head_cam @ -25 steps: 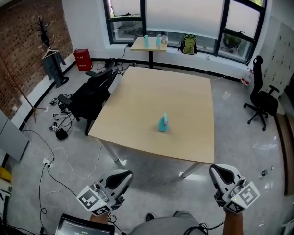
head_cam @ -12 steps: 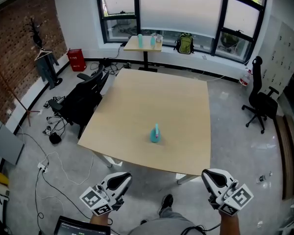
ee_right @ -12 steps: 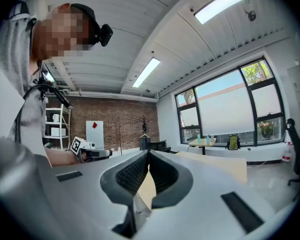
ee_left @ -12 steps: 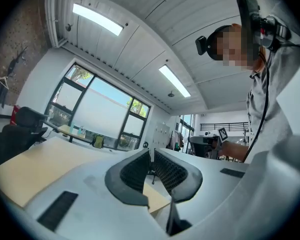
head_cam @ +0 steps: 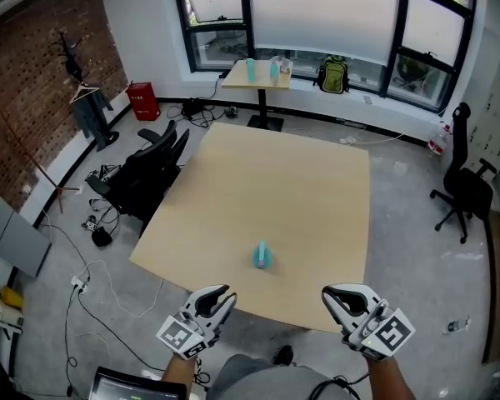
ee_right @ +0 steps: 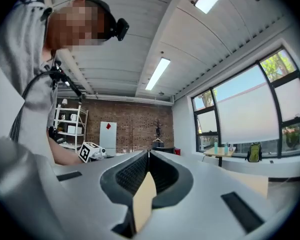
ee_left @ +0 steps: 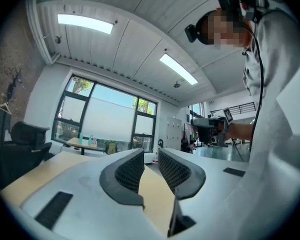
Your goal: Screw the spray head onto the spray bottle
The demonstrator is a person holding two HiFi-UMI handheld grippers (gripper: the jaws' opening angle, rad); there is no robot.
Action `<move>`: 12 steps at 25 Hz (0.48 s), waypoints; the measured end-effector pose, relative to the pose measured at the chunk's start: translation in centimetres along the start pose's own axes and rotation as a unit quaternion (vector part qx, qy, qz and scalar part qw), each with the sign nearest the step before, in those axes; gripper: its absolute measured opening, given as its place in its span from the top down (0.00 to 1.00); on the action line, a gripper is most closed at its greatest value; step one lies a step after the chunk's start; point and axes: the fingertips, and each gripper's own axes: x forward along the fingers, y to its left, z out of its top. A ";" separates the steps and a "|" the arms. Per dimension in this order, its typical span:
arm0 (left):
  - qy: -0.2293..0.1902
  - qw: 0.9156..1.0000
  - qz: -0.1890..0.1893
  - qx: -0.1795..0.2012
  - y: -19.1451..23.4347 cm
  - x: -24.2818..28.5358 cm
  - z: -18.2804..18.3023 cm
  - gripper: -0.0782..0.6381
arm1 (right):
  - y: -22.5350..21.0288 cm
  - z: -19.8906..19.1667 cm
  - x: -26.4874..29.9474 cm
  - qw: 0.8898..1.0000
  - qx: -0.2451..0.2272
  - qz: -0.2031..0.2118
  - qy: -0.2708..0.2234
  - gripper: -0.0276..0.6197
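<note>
Ahead, spray bottle (head_cam: pixel 262 257) stands well apart from the fingers (head_cam: pixel 217 298).

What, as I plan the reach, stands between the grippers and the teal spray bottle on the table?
Nothing visible: only bare table separates the spray bottle from the left gripper, whose empty jaws have just been opening, and the shut right gripper.

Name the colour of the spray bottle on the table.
The spray bottle is teal; head view shows it best.
</note>
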 end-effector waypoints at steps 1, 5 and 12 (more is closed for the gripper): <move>0.005 1.000 0.007 0.009 0.8 0.7 -0.8 0.80 | -0.7 -0.6 0.7 1.000 -0.009 0.002 -0.004 0.95; 0.024 0.999 0.028 0.015 4.7 3.1 -4.0 0.80 | -3.3 -2.4 3.0 1.000 -0.009 -0.003 -0.025 0.94; 0.067 0.998 0.002 0.008 12.7 8.0 -10.3 0.74 | -8.6 -5.5 10.7 0.999 -0.019 -0.019 -0.023 0.91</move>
